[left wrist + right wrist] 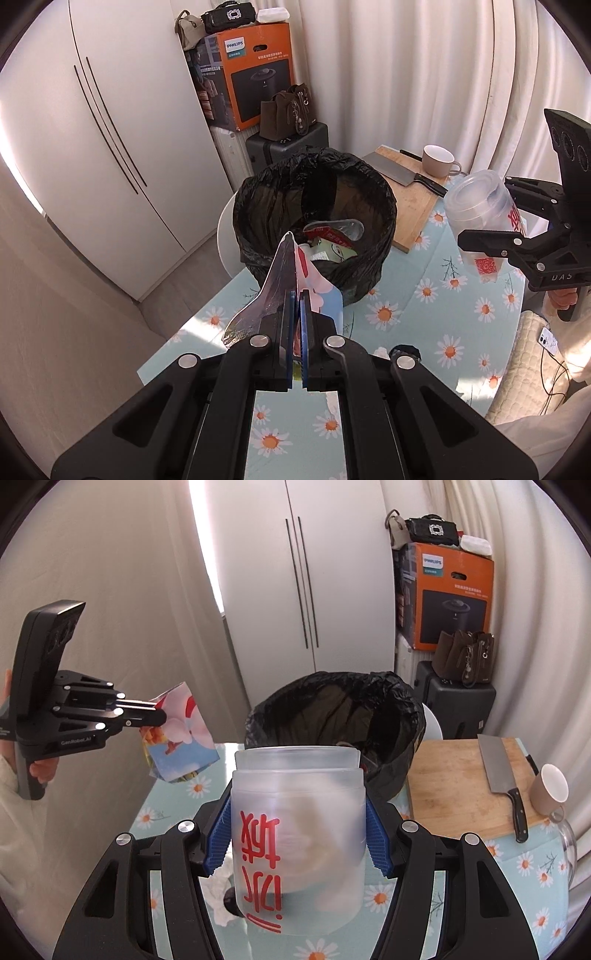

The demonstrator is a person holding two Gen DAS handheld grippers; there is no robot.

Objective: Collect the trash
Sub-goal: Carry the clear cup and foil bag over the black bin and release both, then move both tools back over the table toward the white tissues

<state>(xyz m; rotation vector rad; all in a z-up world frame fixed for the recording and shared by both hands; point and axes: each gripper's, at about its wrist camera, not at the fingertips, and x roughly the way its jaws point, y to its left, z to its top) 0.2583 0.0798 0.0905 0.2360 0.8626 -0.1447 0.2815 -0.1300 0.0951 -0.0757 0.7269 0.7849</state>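
**Both tongs loaded, beside the lined bin**

Position. The left tongs [295, 314] are pinched fully together on a flat, glossy snack wrapper printed in pink, white and blue [181, 731]; the wrapper stands edge-up between the blue pads, above the counter covered in a pale blue daisy-print cloth [406, 306] and just short of the bin lined with a black plastic bag [317, 221]. The right tongs [299, 834] stand at a medium gap, pads pressed on either side of a frosted, translucent plastic cup with red lettering [295, 834]. The cup is tipped on its side, off the counter, to the right of the bin.

Count. Two tongs, each holding one piece of trash. One bin. One wooden cutting board [454, 786], one black-handled steel cleaver [498, 768] lying on it, one beige mug with a white interior [550, 790] at the board's edge.

View differences. The left wrist view looks into the bin and shows crumpled wrappers [328, 243] already inside; the right wrist view shows only the liner's dark wall. The right wrist view shows the wrapper's printed face; the left shows it edge-on.
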